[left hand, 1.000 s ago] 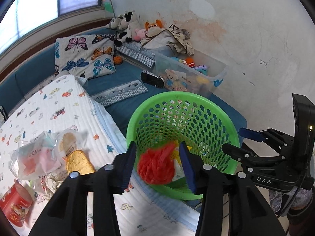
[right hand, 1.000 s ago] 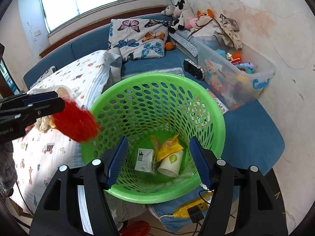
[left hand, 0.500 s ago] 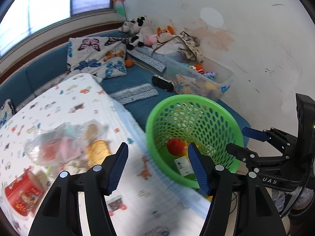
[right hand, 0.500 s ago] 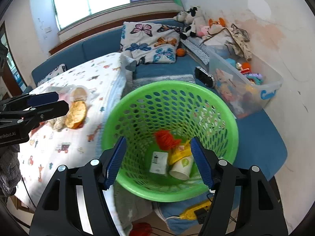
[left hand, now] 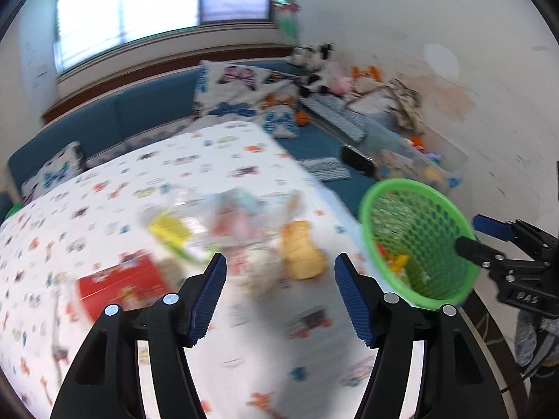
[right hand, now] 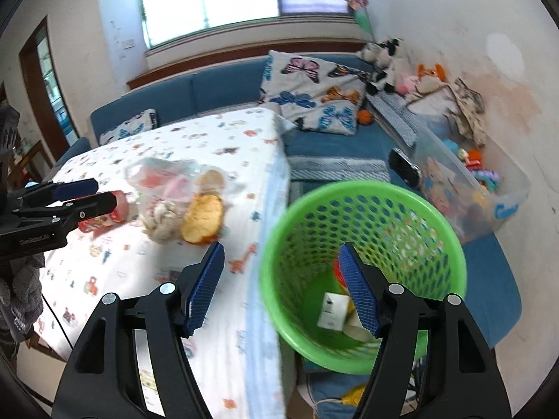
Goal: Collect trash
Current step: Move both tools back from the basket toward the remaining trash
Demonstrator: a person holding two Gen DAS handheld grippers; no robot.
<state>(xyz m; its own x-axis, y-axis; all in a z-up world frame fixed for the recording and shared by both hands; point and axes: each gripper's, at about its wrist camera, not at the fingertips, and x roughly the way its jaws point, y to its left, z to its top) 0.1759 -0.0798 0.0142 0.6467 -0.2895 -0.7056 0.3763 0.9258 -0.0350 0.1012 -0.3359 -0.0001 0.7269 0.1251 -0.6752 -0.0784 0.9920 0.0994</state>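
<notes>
A green mesh basket [right hand: 363,216] stands beside the table's right edge; it holds a red wad [right hand: 337,272], a white carton [right hand: 333,310] and other scraps. The basket also shows in the left wrist view [left hand: 417,244]. On the patterned tablecloth [left hand: 227,160] lie a golden wrapper [left hand: 302,255], a clear plastic bag [left hand: 227,216], crumpled paper [right hand: 160,220] and a red box [left hand: 120,286]. My left gripper [left hand: 279,293] is open and empty above the trash pile. My right gripper [right hand: 281,286] is open and empty over the basket's near rim.
A blue sofa [right hand: 223,87] with butterfly cushions [right hand: 311,90] runs along the back. A clear toy bin [right hand: 471,181] and soft toys [right hand: 384,59] sit by the right wall. A yellow power strip [right hand: 353,394] lies on the floor under the basket.
My left gripper let the red wad drop into the basket, opened wide and swung left over the table's trash pile. The right gripper backed away from the basket.
</notes>
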